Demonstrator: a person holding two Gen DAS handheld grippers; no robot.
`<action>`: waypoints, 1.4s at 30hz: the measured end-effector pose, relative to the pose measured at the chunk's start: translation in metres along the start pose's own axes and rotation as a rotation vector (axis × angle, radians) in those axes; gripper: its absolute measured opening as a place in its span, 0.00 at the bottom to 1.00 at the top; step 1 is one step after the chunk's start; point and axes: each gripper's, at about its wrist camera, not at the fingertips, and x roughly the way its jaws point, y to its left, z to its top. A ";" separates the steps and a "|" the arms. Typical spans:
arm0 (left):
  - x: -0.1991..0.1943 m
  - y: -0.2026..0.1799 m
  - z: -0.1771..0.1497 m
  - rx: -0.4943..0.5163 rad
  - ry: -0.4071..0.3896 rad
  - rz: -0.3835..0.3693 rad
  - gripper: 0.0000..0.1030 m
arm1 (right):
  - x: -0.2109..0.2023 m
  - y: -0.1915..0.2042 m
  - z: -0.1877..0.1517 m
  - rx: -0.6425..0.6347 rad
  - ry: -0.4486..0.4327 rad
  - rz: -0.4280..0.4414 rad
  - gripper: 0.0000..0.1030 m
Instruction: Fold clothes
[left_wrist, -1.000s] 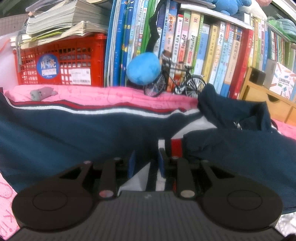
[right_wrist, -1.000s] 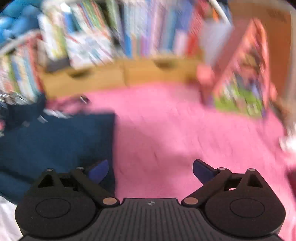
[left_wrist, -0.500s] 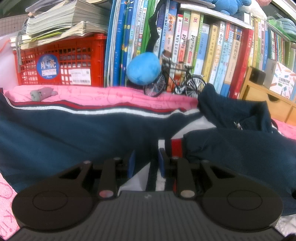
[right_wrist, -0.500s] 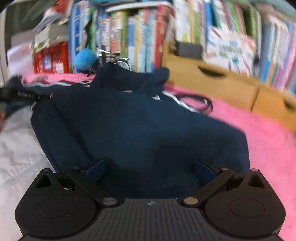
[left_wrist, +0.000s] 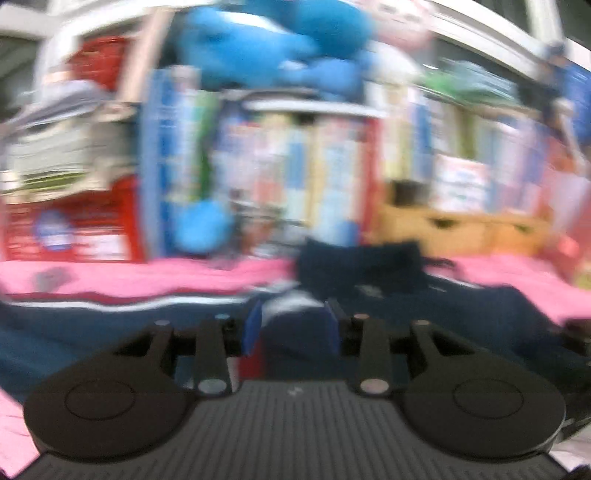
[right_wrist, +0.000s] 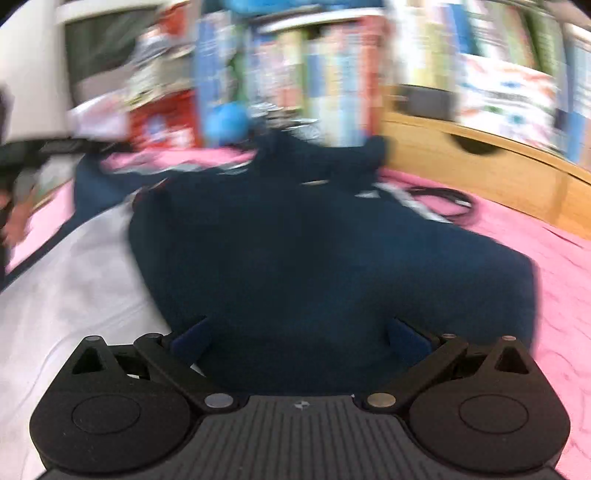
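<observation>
The navy jacket (right_wrist: 314, 251) lies partly folded on the pink surface (right_wrist: 554, 280). The left tool (left_wrist: 293, 325) is opening, cloth between its pads but apparently released; the right tool (right_wrist: 301, 338) hangs wide open over the fold, likely needing a fresh edge to grip

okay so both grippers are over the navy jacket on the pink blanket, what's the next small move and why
Probably lower the right gripper onto the jacket's near edge and close. Its jaws stand wide with only flat navy fabric below them, nothing pinched. The left gripper is opening, and no cloth looks pressed between its pads, so that side seems released. The blanket lies bare to the right. Both views are blurred.
</observation>
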 end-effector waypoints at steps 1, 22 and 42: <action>0.006 -0.011 -0.002 0.010 0.031 -0.028 0.34 | 0.001 0.004 -0.001 -0.024 0.007 -0.016 1.00; 0.040 0.004 -0.034 0.119 0.193 0.092 0.26 | 0.004 0.010 0.000 -0.054 0.017 0.020 1.00; 0.054 0.036 -0.023 -0.103 0.192 0.141 0.03 | 0.003 0.010 0.001 -0.060 0.018 0.032 1.00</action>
